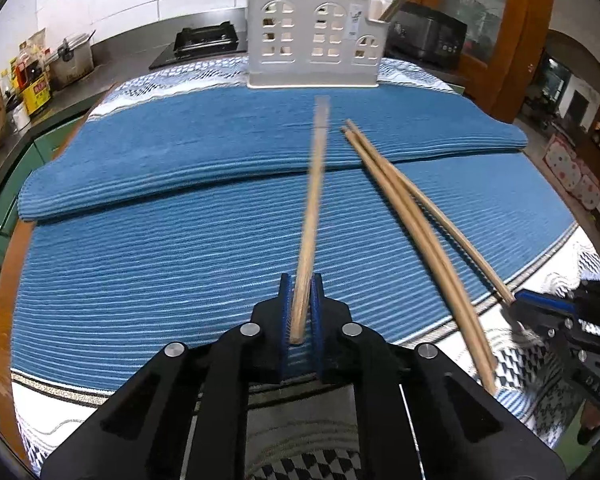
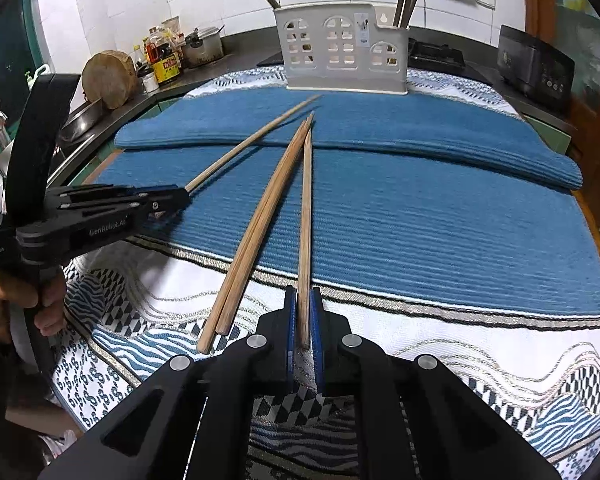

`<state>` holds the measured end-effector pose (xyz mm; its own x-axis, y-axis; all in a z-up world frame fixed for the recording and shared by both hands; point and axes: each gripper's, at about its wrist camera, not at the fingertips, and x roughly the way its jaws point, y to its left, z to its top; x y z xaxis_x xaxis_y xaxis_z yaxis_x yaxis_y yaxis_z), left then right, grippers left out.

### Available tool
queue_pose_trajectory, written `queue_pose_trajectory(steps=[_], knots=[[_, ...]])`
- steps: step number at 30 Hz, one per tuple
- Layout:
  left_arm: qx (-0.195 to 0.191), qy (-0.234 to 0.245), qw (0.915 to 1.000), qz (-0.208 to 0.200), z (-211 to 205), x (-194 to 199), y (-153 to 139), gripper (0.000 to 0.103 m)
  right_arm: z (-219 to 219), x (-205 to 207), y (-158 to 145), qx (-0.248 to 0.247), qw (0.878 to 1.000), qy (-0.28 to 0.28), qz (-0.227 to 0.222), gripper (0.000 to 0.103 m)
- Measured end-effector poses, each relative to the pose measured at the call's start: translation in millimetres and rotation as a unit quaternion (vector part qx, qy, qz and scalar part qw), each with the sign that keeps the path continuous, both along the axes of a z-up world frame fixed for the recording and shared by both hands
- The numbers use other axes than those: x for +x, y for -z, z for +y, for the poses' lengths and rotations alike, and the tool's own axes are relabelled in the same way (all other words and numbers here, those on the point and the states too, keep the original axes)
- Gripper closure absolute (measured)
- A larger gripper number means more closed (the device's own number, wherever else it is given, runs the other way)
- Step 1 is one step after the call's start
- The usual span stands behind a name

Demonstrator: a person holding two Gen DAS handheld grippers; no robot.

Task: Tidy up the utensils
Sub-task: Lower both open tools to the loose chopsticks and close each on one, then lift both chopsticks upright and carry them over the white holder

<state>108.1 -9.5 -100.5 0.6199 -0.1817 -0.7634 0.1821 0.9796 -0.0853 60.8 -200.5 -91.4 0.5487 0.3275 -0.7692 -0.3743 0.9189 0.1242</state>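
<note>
Our left claw point(image 1: 300, 308) pinches one chopstick point(image 1: 312, 216), raised over the blue mat point(image 1: 160, 248) and aimed at the white holder point(image 1: 314, 40) at the worktop's far edge. Our right claw point(image 2: 303, 322) pinches another chopstick point(image 2: 306, 216); two more chopsticks point(image 2: 256, 232) lie just beside it.

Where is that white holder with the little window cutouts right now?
The white utensil holder stands upright at the far edge of the blue mat, straight ahead of both grippers in both wrist views, with chopsticks already poking out of its top.
</note>
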Motion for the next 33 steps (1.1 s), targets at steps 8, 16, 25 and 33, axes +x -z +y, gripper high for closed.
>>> queue_pose_trajectory(steps=[8, 16, 25, 33], knots=[[-0.015, 0.004, 0.999, -0.043, 1, -19, -29, 0.097, -11, -6, -41, 0.014, 0.999, 0.007, -0.051, 0.096], [-0.033, 0.009, 0.9938, -0.105, 3, -35, -65, 0.097, -17, 3, -96, 0.035, 0.993, 0.0, -0.114, 0.096], [-0.052, 0.007, 0.9879, -0.146, 6, -32, -88, 0.097, -15, 33, -139, 0.06, 0.988, -0.017, -0.14, 0.096], [-0.067, 0.013, 0.9833, -0.169, 9, -11, -115, 0.098, -13, 74, -190, 0.058, 0.985, -0.039, -0.158, 0.096]])
